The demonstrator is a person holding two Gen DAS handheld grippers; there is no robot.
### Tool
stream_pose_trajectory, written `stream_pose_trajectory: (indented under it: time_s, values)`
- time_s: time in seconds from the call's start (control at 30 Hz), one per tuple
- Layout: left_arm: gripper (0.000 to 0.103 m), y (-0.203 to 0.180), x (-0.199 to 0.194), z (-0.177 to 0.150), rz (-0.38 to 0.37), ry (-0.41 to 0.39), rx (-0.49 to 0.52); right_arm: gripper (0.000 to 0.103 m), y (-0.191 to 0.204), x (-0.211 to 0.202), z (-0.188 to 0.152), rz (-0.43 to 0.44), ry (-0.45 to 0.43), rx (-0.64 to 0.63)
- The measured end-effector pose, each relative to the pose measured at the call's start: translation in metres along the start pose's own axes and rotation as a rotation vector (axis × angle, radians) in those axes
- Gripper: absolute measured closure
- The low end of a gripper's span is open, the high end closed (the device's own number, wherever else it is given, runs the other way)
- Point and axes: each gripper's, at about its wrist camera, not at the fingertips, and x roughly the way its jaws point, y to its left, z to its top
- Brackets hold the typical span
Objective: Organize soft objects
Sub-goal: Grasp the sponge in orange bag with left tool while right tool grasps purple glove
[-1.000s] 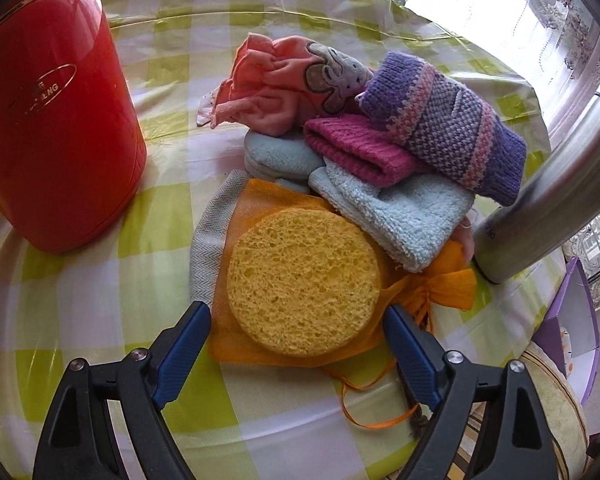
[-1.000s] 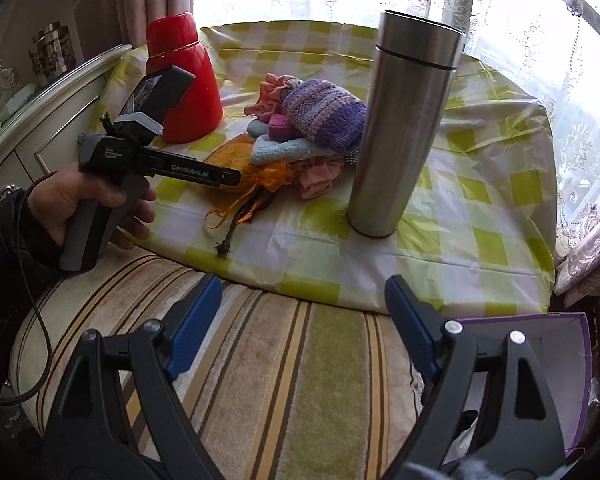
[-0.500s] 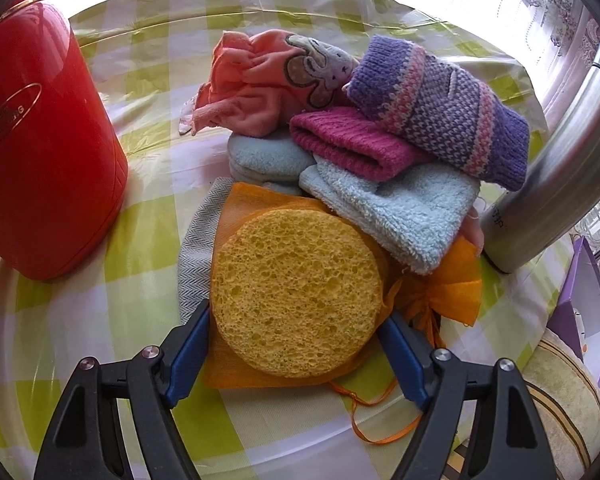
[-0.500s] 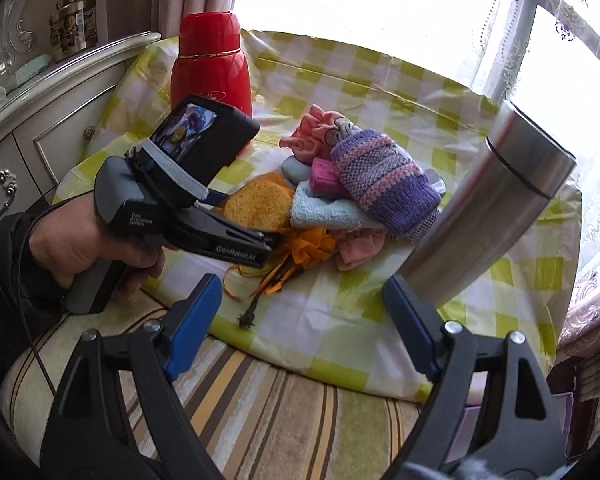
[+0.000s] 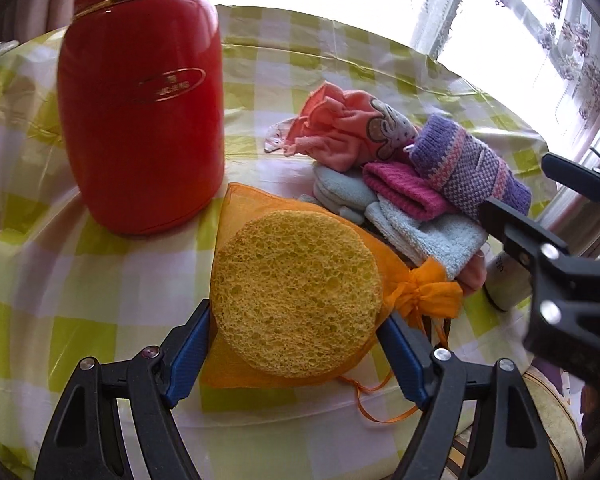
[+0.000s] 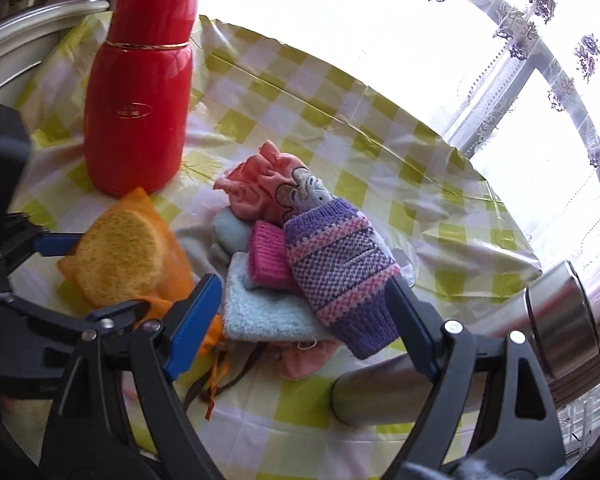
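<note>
Since a second ago my left gripper (image 5: pixel 296 344) has closed in on the round yellow sponge (image 5: pixel 298 294), and its jaws have just been narrowing until both blue pads sit against the sponge's sides; I hold the sponge, and the orange mesh bag (image 5: pixel 420 292) rides up with it, no longer lying over the grey cloth that showed beneath it before. My right gripper (image 6: pixel 300 320) has swung in from over the striped cushion and now hangs above the pile of soft things, jaws wide, nothing between them but air over the purple knit mitten (image 6: pixel 340 268) and the pale blue terry cloth (image 6: pixel 260 312). Nearest me in the left view the bag's thin drawstrings (image 5: pixel 368 400) trail down onto the yellow-checked tablecloth (image 5: pixel 80 280). Just beyond the sponge, to the right, the pile lies on that cloth: the pale blue terry cloth at the near edge, a magenta knit piece (image 5: pixel 400 192) resting on it, the purple mitten slanting across both, and a pale blue mitt (image 5: pixel 340 188) tucked beneath. Farther back sits the crumpled pink garment with a cartoon print (image 5: pixel 340 132), touching the pile's far side. To the left, beside the bag's far corner, stands the red flask (image 5: pixel 140 120), upright. On the right of the pile the steel flask (image 6: pixel 556 320) stands close to the cloths, partly behind my right gripper's finger. Beyond the table's far edge hang the lace curtains (image 6: pixel 560 60), bright with daylight.
</note>
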Motion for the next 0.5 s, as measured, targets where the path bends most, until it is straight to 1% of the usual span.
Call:
stream_pose_trajectory:
  time_s: [0.13,0.23,0.37,0.5]
  values:
    - [0.023,0.009,-0.007,-0.004,0.004,-0.028,-0.036,0.018,0.006,0.025,0.009,-0.152,0.029,-0.028]
    - [0.023,0.008,-0.008,-0.004,0.0,-0.034,-0.034,0.018,0.003,0.039,0.014,-0.215,0.048,-0.007]
    - [0.023,0.005,-0.007,-0.003,-0.001,-0.035,-0.025,0.018,-0.007,0.055,0.022,-0.245,0.07,0.047]
    - [0.023,0.006,-0.007,-0.004,-0.004,-0.037,-0.029,0.018,-0.018,0.072,0.028,-0.241,0.098,0.105]
